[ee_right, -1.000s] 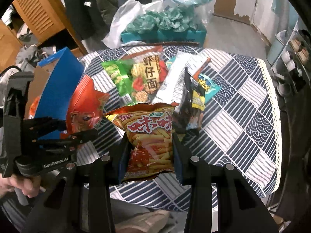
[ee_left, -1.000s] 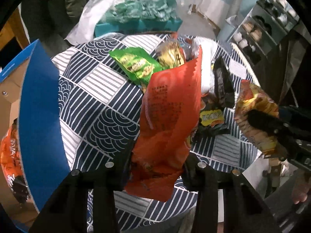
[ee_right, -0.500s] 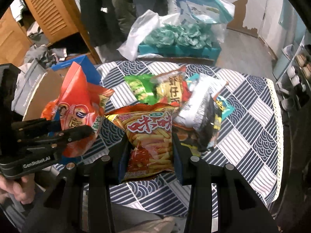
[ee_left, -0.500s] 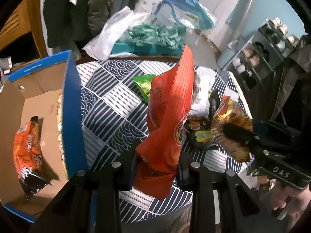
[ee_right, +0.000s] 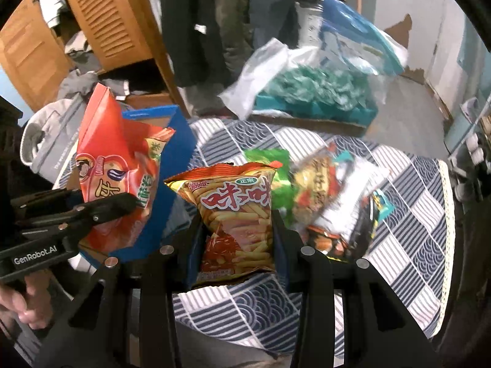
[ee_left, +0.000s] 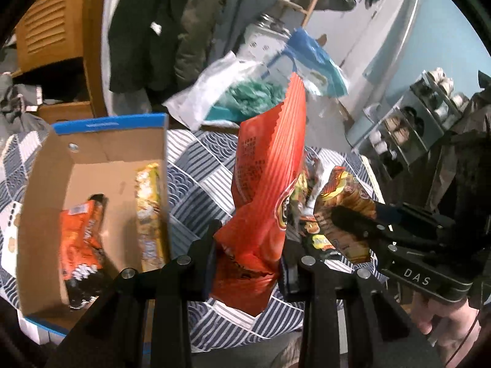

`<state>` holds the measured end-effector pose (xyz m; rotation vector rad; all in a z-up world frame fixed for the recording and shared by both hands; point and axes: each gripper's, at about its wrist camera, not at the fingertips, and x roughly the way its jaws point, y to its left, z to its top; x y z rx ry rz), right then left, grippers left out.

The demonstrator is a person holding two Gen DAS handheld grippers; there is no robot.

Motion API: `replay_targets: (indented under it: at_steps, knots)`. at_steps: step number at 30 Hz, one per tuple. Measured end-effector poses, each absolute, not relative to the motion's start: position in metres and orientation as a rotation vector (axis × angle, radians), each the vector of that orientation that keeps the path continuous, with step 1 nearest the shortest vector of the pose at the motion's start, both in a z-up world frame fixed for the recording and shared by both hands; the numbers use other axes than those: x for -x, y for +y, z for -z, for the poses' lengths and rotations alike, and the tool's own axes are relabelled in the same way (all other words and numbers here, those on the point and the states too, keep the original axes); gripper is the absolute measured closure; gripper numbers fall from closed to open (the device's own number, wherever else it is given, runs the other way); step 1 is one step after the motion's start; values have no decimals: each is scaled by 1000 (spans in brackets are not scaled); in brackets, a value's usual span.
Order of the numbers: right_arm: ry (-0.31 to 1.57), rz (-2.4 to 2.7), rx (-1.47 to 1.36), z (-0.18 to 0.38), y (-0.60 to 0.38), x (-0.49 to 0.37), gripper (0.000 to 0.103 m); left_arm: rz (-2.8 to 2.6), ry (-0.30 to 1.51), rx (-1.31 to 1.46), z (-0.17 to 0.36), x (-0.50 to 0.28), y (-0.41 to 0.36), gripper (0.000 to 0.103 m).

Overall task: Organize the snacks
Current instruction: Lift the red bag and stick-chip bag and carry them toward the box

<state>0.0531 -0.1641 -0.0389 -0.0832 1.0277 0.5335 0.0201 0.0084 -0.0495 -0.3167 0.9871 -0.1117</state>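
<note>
Your left gripper (ee_left: 248, 257) has its fingers clamped on the lower part of the red bag (ee_left: 267, 178), held upright just right of the box (ee_left: 43, 165); the bag hides the desk (ee_left: 196, 171) behind it. Your right gripper (ee_right: 237, 245) pinches the fries bag (ee_right: 236, 211) above the desk, right of the box, its bottom edge cut off between the fingers. Inside the box lie an orange pack (ee_left: 81, 239) and a yellow pack (ee_left: 148, 211), both blurred. The pile (ee_right: 331, 202) right of the fries bag is smeared and hard to sort.
</note>
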Motion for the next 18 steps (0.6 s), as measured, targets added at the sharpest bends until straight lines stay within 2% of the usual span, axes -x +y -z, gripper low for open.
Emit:
replay_targets:
  at_steps: [18]
  knots:
    - [1002, -671, 140, 25, -67, -47, 65, -36, 927, 362, 43, 13, 85, 71]
